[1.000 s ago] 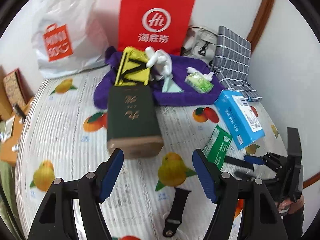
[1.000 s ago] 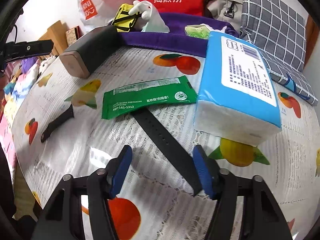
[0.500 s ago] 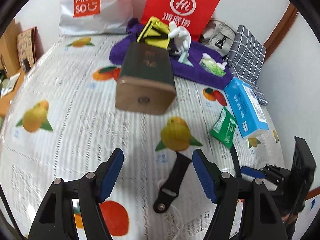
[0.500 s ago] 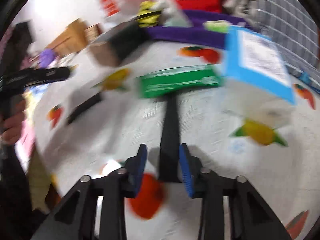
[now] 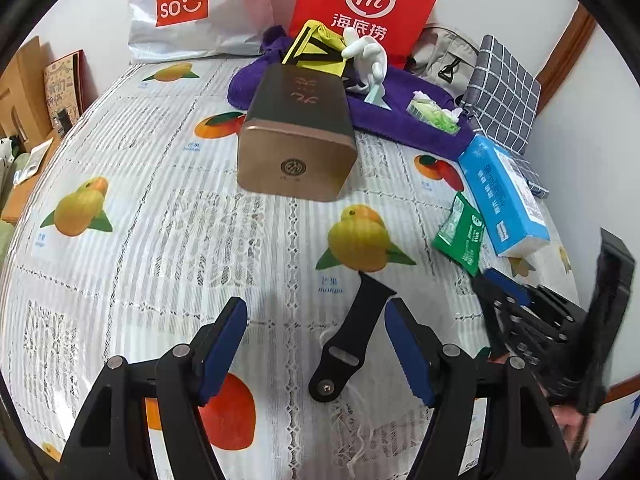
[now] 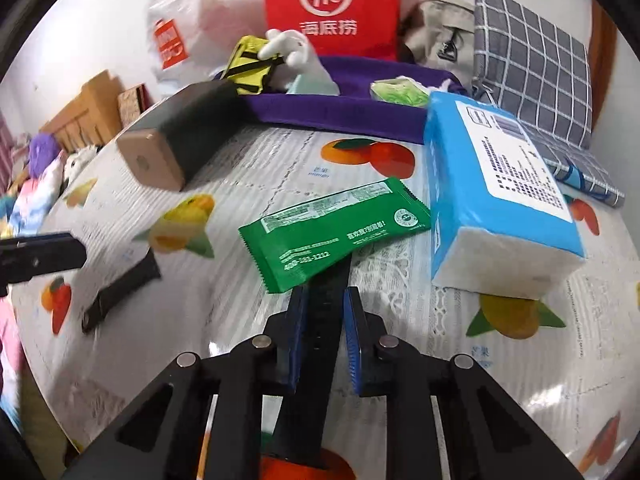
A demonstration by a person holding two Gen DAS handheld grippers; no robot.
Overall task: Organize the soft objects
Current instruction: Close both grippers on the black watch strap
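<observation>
Right gripper (image 6: 323, 314) — ribbed blue pads (image 6: 353, 340) on flat matte-black strap (image 6: 325, 300).

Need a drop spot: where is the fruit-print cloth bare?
Bare: the wide stretch left of the brown-ended dark green box, toward the white Miniso bag. Crowded: right side, around the blue tissue pack and green sachet.

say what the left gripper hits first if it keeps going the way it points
Probably the short black watch strap lying between the open left gripper fingers; beneath it is the fruit-print cloth. Depth is unclear.
</observation>
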